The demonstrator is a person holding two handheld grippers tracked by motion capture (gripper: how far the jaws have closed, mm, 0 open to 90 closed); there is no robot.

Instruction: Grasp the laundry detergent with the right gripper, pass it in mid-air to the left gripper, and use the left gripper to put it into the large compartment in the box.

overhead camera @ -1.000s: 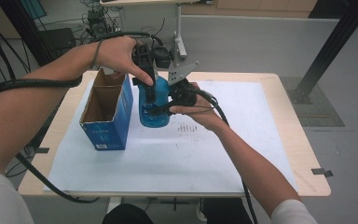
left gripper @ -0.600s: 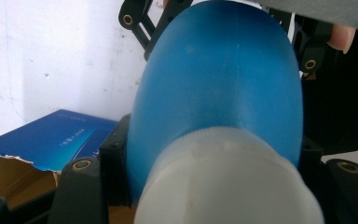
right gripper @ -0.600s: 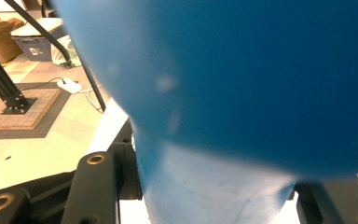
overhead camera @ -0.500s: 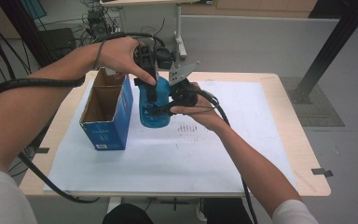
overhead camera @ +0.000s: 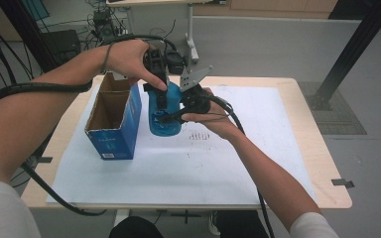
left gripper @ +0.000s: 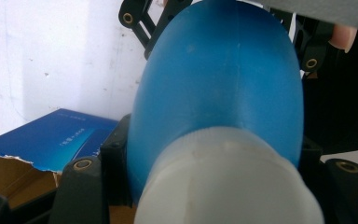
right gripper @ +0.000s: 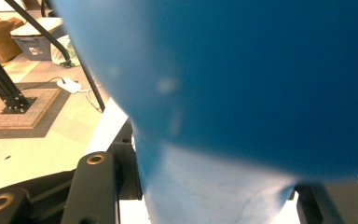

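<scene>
1. Two grippers meet on one blue bottle [overhead camera: 164, 113] held above the white sheet [overhead camera: 178, 163] on the counter [overhead camera: 322, 163], near its far left part.
2. Left gripper [overhead camera: 159, 94] comes down from above. In the left gripper view its jaws stand on either side of the bottle's neck end, closed against it just behind the white cap [left gripper: 228, 182].
3. Right gripper [overhead camera: 176, 115] comes in from the bottle's right side. In the right gripper view the blue body [right gripper: 242, 84] sits between the jaws, pressed by both.
4. In the high view the bottle looks roughly upright, cap end uppermost under the left hand [overhead camera: 129, 59]; whether its base touches the sheet, cannot tell.
5. Right hand [overhead camera: 213, 119] sits just right of the bottle, the grey three-cornered plate [overhead camera: 193, 77] above it.
6. An open blue carton [overhead camera: 113, 119] stands on the sheet just left of the bottle, brown inside, top flaps open. The left gripper view shows its torn rim [left gripper: 28, 161] below and left of the bottle.
7. Faint pencil marks [overhead camera: 201, 136] lie on the sheet just right of the bottle's base.
</scene>
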